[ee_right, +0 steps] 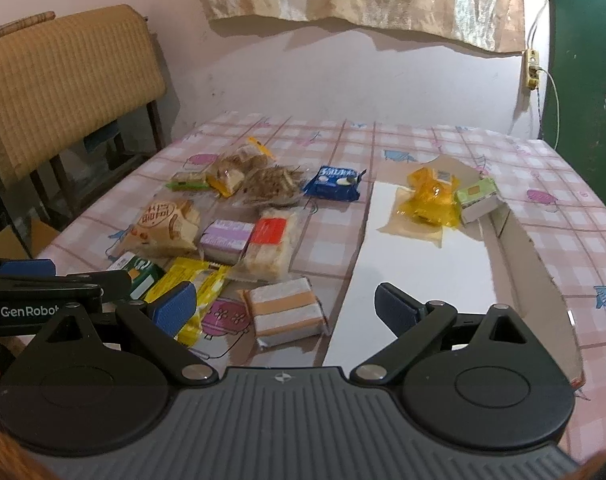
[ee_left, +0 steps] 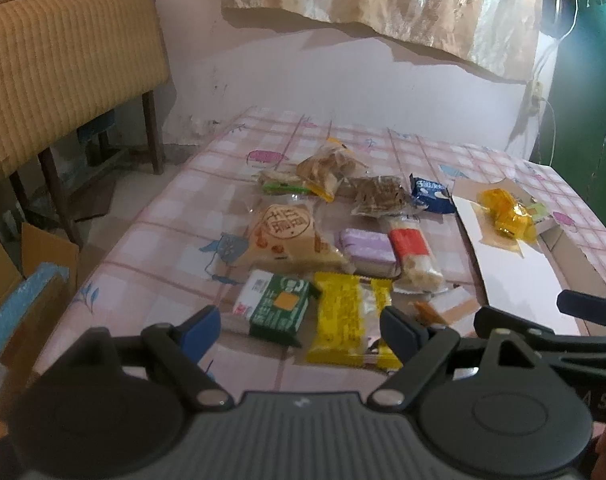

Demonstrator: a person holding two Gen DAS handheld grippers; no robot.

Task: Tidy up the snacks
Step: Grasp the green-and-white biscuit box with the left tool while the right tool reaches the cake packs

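Several wrapped snacks lie scattered on the checked tablecloth [ee_left: 175, 216]. My left gripper [ee_left: 303, 328] stands open just above a green pack [ee_left: 279, 310] and a yellow pack [ee_left: 349, 320], touching neither. My right gripper [ee_right: 285, 306] is open too, over a silver pack with orange stripes [ee_right: 285, 314]. Farther back lie a triangular tan pack [ee_right: 163, 226], a purple pack [ee_right: 227, 238], a red-and-white pack [ee_right: 269, 244], a blue pack [ee_right: 335, 188] and clear bags of biscuits [ee_right: 239, 170]. A flat white cardboard box [ee_right: 423, 280] on the right holds a yellow bag [ee_right: 429, 200] and a small green-and-white carton [ee_right: 479, 200].
A padded chair [ee_left: 63, 72] stands left of the table, with cardboard boxes [ee_left: 27, 280] on the floor below it. The pink wall runs behind the table, a green door [ee_right: 583, 60] and a hanging cable are at the right.
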